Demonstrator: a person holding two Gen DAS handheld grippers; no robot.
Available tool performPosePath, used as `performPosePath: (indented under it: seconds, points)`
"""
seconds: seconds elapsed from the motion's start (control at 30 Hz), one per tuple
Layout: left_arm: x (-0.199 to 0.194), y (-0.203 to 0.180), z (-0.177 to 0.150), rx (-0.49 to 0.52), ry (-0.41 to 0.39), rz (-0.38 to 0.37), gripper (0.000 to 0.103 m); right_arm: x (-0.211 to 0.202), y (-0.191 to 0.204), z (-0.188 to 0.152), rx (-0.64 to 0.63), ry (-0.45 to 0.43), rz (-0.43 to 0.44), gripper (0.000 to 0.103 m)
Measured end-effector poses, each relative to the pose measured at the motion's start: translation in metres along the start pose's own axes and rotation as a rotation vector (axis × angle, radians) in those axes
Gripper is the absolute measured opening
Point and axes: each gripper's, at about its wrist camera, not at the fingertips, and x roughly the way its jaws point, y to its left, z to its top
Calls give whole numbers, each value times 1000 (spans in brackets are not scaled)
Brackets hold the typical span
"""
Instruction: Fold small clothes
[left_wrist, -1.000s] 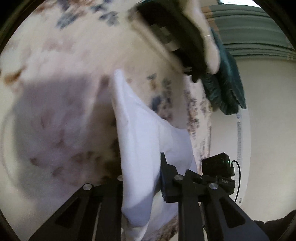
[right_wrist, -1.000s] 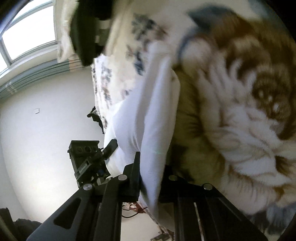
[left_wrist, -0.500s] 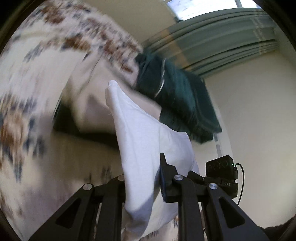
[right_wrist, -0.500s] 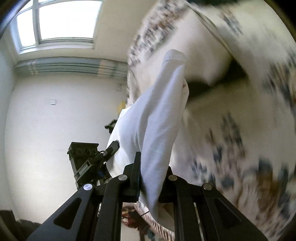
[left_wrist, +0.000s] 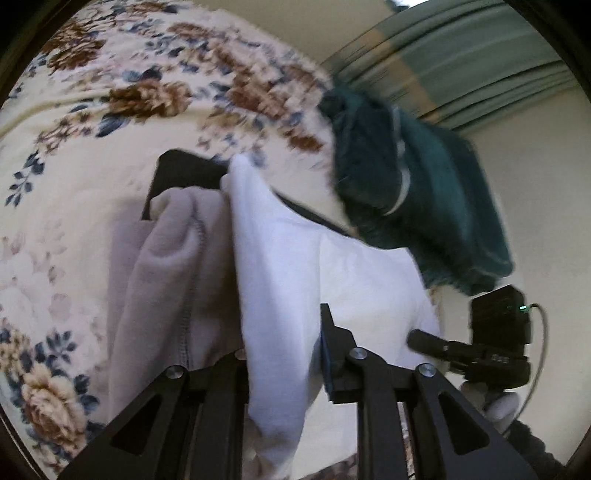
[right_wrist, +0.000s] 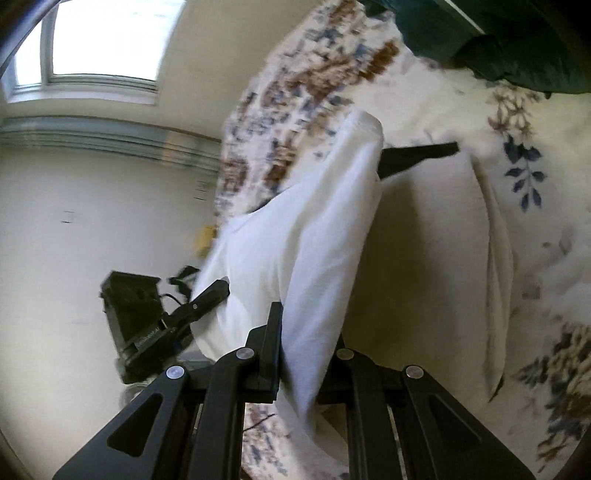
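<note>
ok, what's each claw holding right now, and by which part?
Both hold the same white garment. The left claw, its jaws opening, has a bunched fold between them; the right claw pinches another bunched fold. Which part of the garment cannot be told.

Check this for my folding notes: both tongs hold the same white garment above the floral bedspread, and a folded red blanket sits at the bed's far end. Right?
Nearly. The blanket is dark green, not red, as the left wrist view shows. The rest stands: the left tongs, now opening slightly, and the right tongs both have the white garment between them above the floral bedspread.
</note>
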Motion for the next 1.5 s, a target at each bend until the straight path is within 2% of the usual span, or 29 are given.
performPosePath:
  seconds: [0.07, 0.1, 0.17, 0.2, 0.23, 0.3, 0.33, 0.37, 0.4, 0.43, 0.5, 0.57, 0.8, 0.93, 1.13, 1.33, 1.5]
  points:
    - [-4, -7, 0, 9, 9, 61, 21, 4, 2, 5, -7, 14, -32, 15]
    - [-8, -12, -1, 23, 1, 95, 29, 4, 7, 6, -27, 21, -90, 17]
    - [-17, -21, -4, 54, -24, 196, 33, 2, 21, 3, -83, 34, -222, 35]
    - [-22, -25, -5, 70, -40, 227, 37, 1, 27, 1, -104, 30, -261, 39]
    - [-27, -28, -7, 79, -55, 256, 41, -2, 36, -1, -140, 14, -348, 48]
    - [-36, -34, -13, 106, -97, 330, 45, -9, 45, -6, -179, -16, -441, 55]
    - [-40, -38, -16, 128, -116, 367, 52, -14, 51, -13, -196, -33, -502, 65]
    - [-42, -43, -19, 147, -122, 406, 87, -17, 57, -19, -215, -53, -572, 82]
    - [-43, -49, -25, 167, -124, 451, 103, -21, 62, -26, -229, -77, -643, 89]
    - [-46, -54, -30, 181, -131, 473, 103, -23, 68, -34, -243, -97, -702, 97]
    - [-52, -67, -45, 215, -147, 537, 103, -32, 80, -57, -271, -121, -808, 98]
    - [-57, -76, -56, 226, -158, 557, 103, -36, 87, -75, -289, -124, -873, 101]
    - [-102, -116, -105, 226, -217, 629, 103, -89, 116, -130, -270, -244, -987, 102]
    - [-136, -142, -131, 229, -262, 629, 103, -137, 151, -168, -294, -322, -994, 102]
    - [-206, -201, -182, 271, -374, 615, 103, -203, 211, -241, -349, -422, -1019, 102]
    - [-269, -254, -238, 350, -458, 601, 103, -283, 273, -321, -385, -532, -994, 102]
    - [-318, -283, -279, 369, -514, 586, 103, -338, 314, -382, -410, -602, -951, 102]
